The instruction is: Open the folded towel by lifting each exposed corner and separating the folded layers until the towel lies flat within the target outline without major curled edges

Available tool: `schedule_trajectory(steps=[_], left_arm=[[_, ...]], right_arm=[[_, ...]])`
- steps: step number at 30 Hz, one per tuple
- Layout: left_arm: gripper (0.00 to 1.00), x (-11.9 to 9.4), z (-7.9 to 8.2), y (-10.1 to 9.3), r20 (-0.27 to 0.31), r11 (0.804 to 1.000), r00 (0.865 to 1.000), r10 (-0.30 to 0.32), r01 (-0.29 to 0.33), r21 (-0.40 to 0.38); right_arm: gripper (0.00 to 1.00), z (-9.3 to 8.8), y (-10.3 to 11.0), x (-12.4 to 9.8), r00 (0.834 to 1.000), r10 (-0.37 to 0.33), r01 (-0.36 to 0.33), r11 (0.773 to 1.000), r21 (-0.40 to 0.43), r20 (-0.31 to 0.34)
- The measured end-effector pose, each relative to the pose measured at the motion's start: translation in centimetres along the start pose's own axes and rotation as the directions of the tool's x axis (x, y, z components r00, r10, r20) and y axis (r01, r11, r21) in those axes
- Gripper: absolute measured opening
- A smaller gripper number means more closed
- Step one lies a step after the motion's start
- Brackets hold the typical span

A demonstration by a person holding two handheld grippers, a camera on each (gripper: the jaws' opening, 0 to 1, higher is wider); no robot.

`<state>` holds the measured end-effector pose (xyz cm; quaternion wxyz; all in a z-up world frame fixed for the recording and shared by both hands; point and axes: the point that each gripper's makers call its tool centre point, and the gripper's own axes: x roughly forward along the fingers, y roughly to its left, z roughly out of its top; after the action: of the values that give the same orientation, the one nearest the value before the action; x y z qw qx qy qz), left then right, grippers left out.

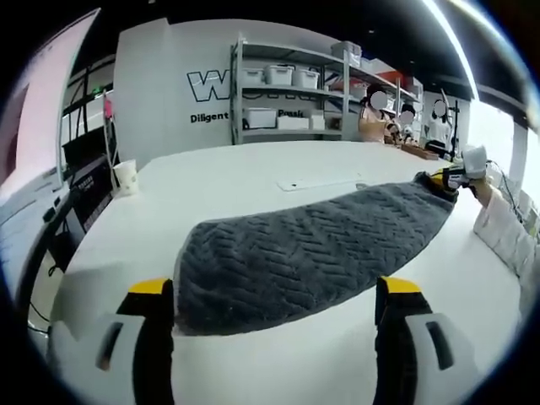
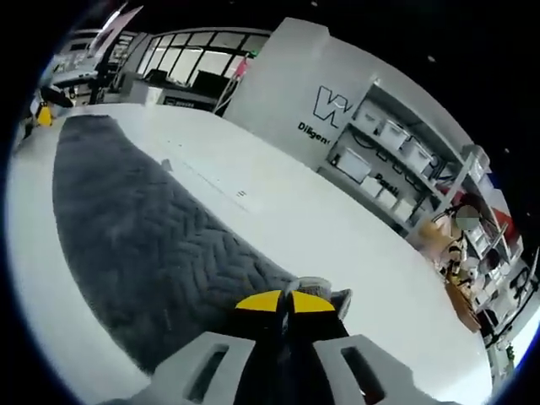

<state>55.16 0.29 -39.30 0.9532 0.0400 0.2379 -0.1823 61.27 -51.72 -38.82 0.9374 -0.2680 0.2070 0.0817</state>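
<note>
My right gripper (image 2: 283, 305) is pinched on a corner of the dark grey herringbone-textured towel (image 2: 135, 228), while my left gripper (image 1: 274, 295) hangs with jaws apart at the opposite end. The towel lies stretched long across the white table (image 1: 245, 181), so I judge I'm mid-unfold; next I should take the near corner and peel the layers apart.

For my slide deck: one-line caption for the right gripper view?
Right gripper shut on the grey towel's near end, towel stretched across the white table.

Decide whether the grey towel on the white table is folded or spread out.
Cannot tell for certain. The towel lies stretched in one long strip on the table, with no separate layers visible. The right tool is shut on one end.
</note>
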Motion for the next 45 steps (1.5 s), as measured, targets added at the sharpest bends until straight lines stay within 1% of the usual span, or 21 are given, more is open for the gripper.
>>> schedule_trajectory(steps=[6,10,13,17,20,27,29,34,36,38,40,43,45], left_arm=[[0.98,0.0,0.0,0.0,-0.002,1.000,1.000,-0.002,0.002,0.001],[0.98,0.0,-0.1,-0.1,-0.003,1.000,1.000,-0.002,0.002,0.001],[0.98,0.0,-0.2,0.0,-0.004,1.000,1.000,-0.001,0.001,0.001],[0.98,-0.1,-0.3,0.0,-0.005,1.000,1.000,-0.001,0.001,0.001],[0.98,-0.2,-0.2,0.1,0.003,1.000,1.000,0.002,-0.002,-0.005],[0.98,-0.3,-0.2,0.3,0.003,1.000,1.000,0.005,-0.005,-0.010],[0.98,-0.4,-0.2,0.3,0.006,1.000,1.000,0.006,-0.006,-0.011],[0.98,-0.4,-0.3,0.5,0.004,1.000,1.000,0.010,-0.010,-0.016],[0.98,-0.4,-0.3,0.5,0.005,1.000,1.000,0.011,-0.011,-0.016],[0.98,-0.4,-0.2,0.5,0.007,1.000,1.000,0.010,-0.010,-0.015],[0.98,-0.4,-0.2,0.5,0.006,1.000,1.000,0.010,-0.010,-0.014],[0.98,-0.3,-0.2,0.5,0.004,1.000,1.000,0.011,-0.011,-0.013],[0.98,-0.3,-0.1,0.5,0.005,1.000,1.000,0.010,-0.010,-0.014]], right_arm=[[0.00,-0.2,-0.7,-1.6,1.000,0.000,0.000,1.000,0.027,0.023],[0.00,-0.4,-1.7,-3.5,0.999,-0.020,0.018,0.999,0.047,0.045],[0.00,-0.5,-2.2,-4.6,0.997,-0.018,0.013,0.997,0.074,0.072],[0.00,-1.1,-2.5,-6.0,0.996,-0.026,0.018,0.996,0.083,0.091],[0.00,-1.4,-2.1,-7.0,0.994,-0.009,-0.001,0.996,0.095,0.109],[0.00,-2.2,-2.3,-7.8,0.993,-0.004,-0.008,0.994,0.108,0.116],[0.00,-2.4,-2.1,-8.1,0.992,0.010,-0.025,0.993,0.117,0.123],[0.00,-2.6,-0.5,-8.8,0.982,0.097,-0.117,0.986,0.121,0.162],[0.00,-3.0,-0.3,-8.8,0.982,0.109,-0.126,0.986,0.109,0.152],[0.00,-4.1,-0.1,-8.8,0.987,0.123,-0.130,0.989,0.070,0.105],[0.00,-4.7,0.1,-8.7,0.987,0.137,-0.141,0.988,0.056,0.080],[0.00,-5.2,0.6,-8.4,0.983,0.167,-0.171,0.984,0.055,0.073],[0.00,-5.5,0.7,-8.2,0.982,0.175,-0.179,0.982,0.060,0.064]])
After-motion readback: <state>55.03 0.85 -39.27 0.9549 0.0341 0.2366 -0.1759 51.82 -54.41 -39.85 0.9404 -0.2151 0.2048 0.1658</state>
